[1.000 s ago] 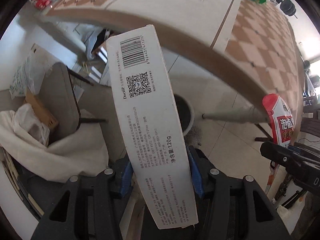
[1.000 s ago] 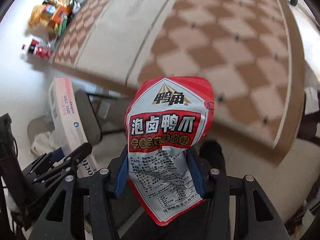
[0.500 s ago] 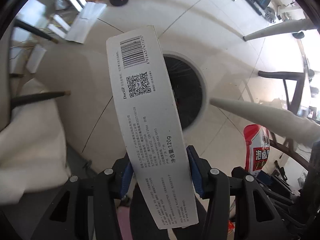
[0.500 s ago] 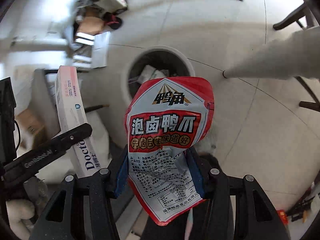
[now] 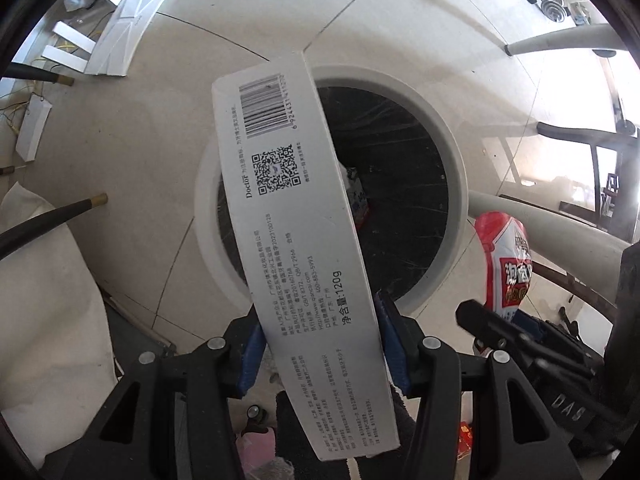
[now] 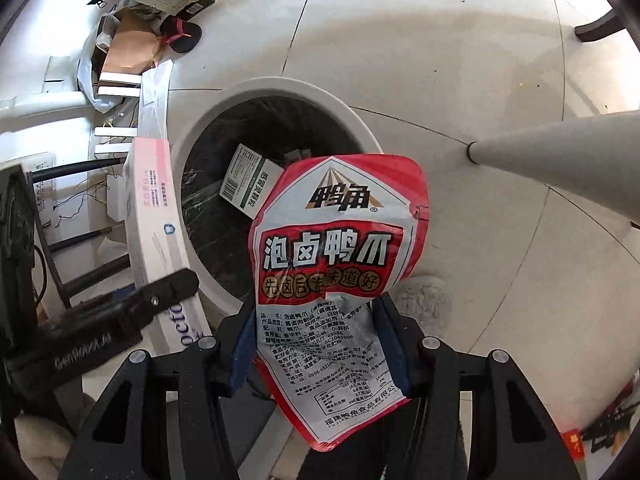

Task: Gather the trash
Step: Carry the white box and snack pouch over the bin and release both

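Observation:
My left gripper [image 5: 320,344] is shut on a long white toothpaste box [image 5: 296,216] and holds it over the round white trash bin [image 5: 456,184] on the floor. My right gripper [image 6: 320,344] is shut on a red and silver snack packet [image 6: 336,248], just over the near rim of the same bin [image 6: 308,92]. The bin has a black liner and holds a green and white box [image 6: 248,188]. The toothpaste box [image 6: 154,224] and left gripper [image 6: 120,320] show at the left of the right wrist view. The packet [image 5: 506,256] shows at the right of the left wrist view.
A grey table leg [image 6: 560,148] slants past the bin on the right. Chair legs [image 5: 52,216] and white cloth [image 5: 44,304] lie to the left. Boxes, cardboard and a slipper [image 6: 160,20] are piled on the tiled floor beyond the bin.
Both grippers have swung from the checkered table down toward the floor and closer to the bin, which now fills the middle of both views. Both still hold their items.

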Demonstrator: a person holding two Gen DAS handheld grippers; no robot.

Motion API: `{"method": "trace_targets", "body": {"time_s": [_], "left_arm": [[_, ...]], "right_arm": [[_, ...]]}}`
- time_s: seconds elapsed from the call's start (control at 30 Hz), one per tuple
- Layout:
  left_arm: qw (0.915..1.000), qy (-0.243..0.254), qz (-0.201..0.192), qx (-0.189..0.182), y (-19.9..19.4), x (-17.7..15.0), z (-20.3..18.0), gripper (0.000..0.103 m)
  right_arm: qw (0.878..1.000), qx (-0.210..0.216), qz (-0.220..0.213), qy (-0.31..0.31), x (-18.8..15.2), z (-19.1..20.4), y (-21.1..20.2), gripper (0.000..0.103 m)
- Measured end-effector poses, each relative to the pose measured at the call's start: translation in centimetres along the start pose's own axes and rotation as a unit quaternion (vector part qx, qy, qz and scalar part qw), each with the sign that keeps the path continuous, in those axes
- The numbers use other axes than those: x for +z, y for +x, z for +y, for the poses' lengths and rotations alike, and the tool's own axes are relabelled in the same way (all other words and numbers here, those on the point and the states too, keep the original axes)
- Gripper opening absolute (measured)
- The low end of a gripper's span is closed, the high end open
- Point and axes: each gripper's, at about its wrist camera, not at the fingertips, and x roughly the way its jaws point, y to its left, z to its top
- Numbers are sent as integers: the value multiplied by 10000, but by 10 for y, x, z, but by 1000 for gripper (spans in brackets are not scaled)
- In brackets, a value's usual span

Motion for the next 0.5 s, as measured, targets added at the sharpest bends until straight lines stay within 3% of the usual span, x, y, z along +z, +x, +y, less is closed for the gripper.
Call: {"method": "trace_targets", "body": {"time_s": [0.07, 0.17, 0.23, 0.4, 0.5], "left_arm": [[9999, 2, -117, 10, -5, -5, 4, 79], [9997, -41, -228, 114, -13, -9, 12, 96], [9994, -68, -280, 201, -18, -12, 15, 101], [9979, -73, -413, 497, -29, -24, 22, 101], [9964, -61, -486, 687, -35, -34, 24, 101]], "right_arm": [[10000, 62, 19, 69, 4, 0, 3, 62], [9998, 185, 62, 72, 8, 4, 5, 63], [9999, 151, 27, 28, 9, 7, 1, 67], [10000, 9, -72, -37, 4, 14, -11, 91], [9996, -227, -159, -69, -1, 17, -18, 100]]}}
